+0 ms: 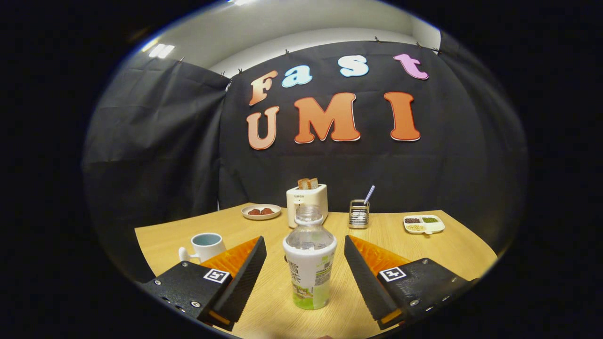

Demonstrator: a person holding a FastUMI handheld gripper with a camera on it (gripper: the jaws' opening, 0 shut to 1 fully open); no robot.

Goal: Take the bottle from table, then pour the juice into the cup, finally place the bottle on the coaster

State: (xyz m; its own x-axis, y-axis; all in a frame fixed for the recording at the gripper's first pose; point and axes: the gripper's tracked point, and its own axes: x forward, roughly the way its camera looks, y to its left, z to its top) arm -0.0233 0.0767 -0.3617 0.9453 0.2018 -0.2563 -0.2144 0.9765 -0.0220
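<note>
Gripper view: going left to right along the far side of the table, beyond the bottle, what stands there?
Small plate with brown pieces → white toaster holding toast → metal rack with a straw → divided dish. Nearer, the open gripper has the bottle between its fingers, untouched.

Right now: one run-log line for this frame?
phase: pre-grasp | gripper: open, fingers either side of bottle, not touching | bottle: upright on table, uncapped | cup: beyond left finger
</note>
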